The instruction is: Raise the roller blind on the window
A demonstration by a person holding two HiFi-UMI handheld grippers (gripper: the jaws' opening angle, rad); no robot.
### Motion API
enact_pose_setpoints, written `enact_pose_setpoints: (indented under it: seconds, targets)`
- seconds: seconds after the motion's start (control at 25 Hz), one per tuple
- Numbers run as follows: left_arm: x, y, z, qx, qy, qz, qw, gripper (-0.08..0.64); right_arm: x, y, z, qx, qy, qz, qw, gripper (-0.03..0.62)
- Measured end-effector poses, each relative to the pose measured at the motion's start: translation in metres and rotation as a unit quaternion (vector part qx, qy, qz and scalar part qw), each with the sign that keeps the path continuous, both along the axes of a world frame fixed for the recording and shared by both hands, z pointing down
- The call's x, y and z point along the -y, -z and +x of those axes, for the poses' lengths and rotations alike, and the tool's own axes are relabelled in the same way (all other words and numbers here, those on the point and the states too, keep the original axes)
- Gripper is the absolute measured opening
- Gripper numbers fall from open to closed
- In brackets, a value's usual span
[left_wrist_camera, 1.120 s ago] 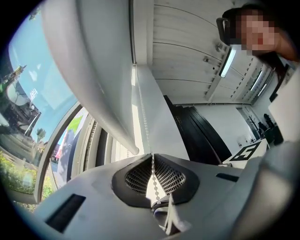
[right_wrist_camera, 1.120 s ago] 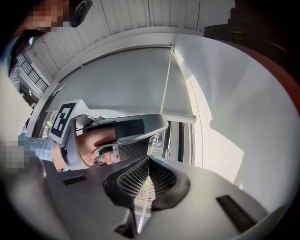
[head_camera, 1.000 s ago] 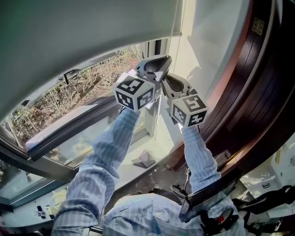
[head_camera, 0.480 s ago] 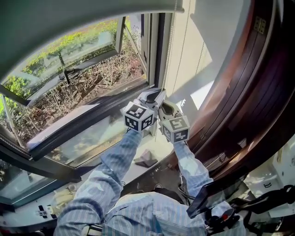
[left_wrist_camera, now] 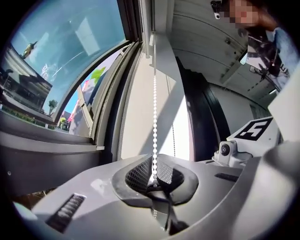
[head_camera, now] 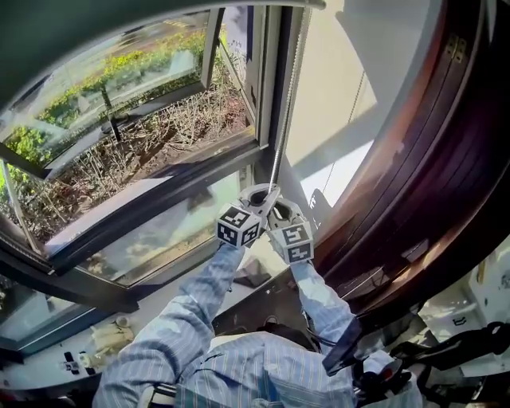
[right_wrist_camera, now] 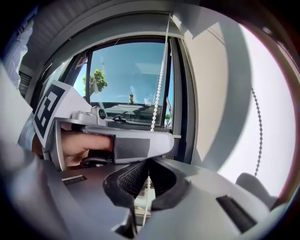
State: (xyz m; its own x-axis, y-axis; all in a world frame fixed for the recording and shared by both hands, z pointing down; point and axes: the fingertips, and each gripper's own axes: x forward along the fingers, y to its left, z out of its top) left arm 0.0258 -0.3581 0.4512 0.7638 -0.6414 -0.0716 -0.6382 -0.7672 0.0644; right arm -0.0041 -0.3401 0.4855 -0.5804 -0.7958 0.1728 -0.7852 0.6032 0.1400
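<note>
Left gripper point(left_wrist_camera: 154, 177) and right gripper point(right_wrist_camera: 146, 180) both clamp the chain point(head_camera: 285, 103), which runs straight up from their jaws; the left grips just above the right.

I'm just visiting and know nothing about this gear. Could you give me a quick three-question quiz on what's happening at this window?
1. Pick one: what is the left tool shut on? A a cup; B the bead chain; C a broom.
2. True or false: the right tool is open and empty.
3. Fill the gap: the blind covers only the ___ of the window.
Key: 1 B. 2 false, it is shut on the bead chain too. 3 top.
</note>
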Motion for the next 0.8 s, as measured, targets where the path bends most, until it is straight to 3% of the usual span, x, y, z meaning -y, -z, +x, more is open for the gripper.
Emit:
enact_pose_setpoints:
  seconds: [0.2, 0.28, 0.36, 0.52, 0.8]
  targets:
    - [-0.015, 0.0, -0.003, 0.016, -0.004, 0.015, 0.9997, 0.008, -0.009, -0.001, 0.005, 0.008, -0.005, -0.018, 1.0, 0.014]
    - [-0.022, -0.002, -0.011, 0.014, 0.003, 0.015, 0.9998, 0.032, -0.015, -0.002, 0.009, 0.029, -0.015, -0.03, 0.999, 0.093]
    - [-0.029, -0.002, -0.019, 0.004, 0.006, 0.011, 0.9999, 0.058, -0.023, 0.002, 0.013, 0.05, -0.023, -0.036, 0.998, 0.114]
    - [-0.048, 0.009, -0.033, -0.023, 0.008, 0.018, 0.9995, 0.058, -0.04, 0.023, 0.015, 0.079, -0.032, -0.021, 0.996, 0.114]
    - [-0.095, 0.028, -0.051, -0.039, 0.005, 0.053, 0.9978, 0.058, -0.078, 0.04, 0.007, 0.074, -0.034, 0.023, 0.996, 0.114]
